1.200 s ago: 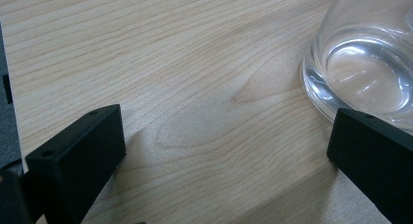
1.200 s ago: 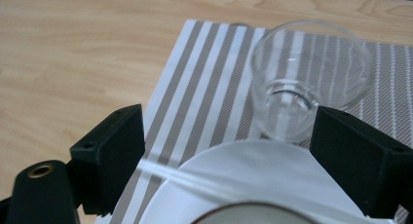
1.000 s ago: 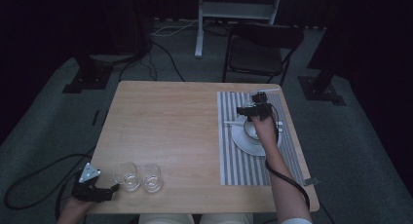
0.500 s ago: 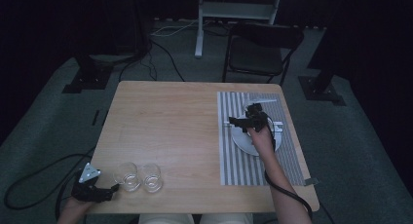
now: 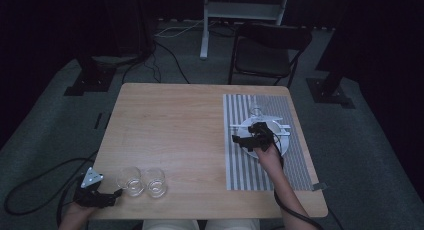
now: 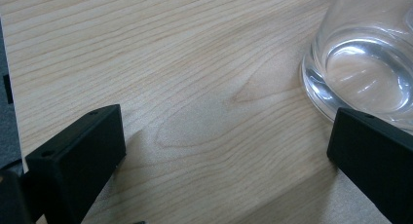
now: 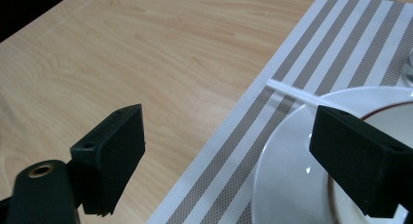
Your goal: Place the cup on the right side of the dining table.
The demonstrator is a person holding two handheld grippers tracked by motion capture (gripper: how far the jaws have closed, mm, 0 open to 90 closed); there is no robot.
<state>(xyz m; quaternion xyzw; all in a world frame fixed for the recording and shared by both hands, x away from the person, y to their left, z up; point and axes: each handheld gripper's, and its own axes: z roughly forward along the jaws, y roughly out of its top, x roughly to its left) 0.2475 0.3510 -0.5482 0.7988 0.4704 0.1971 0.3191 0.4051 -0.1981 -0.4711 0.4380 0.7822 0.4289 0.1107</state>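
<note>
Looking down from the high view: wooden table [image 5: 175, 125] w/ a striped placemat [image 5: 240, 167] on its right half. A white plate [image 5: 284, 139] lies on the mat, w/ what looks like a small glass [image 5: 256, 111] at the plate's 11 o'clock, dim and hard to be sure of. The right gripper [image 5: 240, 140] sits over the plate's 9 o'clock edge, pointing toward the table's middle, right hand [image 5: 267, 155] behind it. Near the table's front-left corner stand two clear glass tumblers [image 5: 142, 181] side by side, just apart. The left gripper [image 5: 107, 196] is at their 8 o'clock, grey plate on top, tips near the left tumbler.

Left gripper view: jaws wide apart, nothing btwn them but bare wood. A tumbler base [image 6: 365, 78] sits at 2 o'clock, just beside the right-hand jaw; can't tell if they touch.

Right gripper view: jaws wide apart, holding nothing. The left-hand jaw hangs over wood, the right-hand one over the plate's [image 7: 292, 175] rim. The plate has a thin dark ring inside. A white strip [image 7: 297, 93] lies on the placemat [image 7: 292, 73] at the plate's 12 o'clock.
</note>
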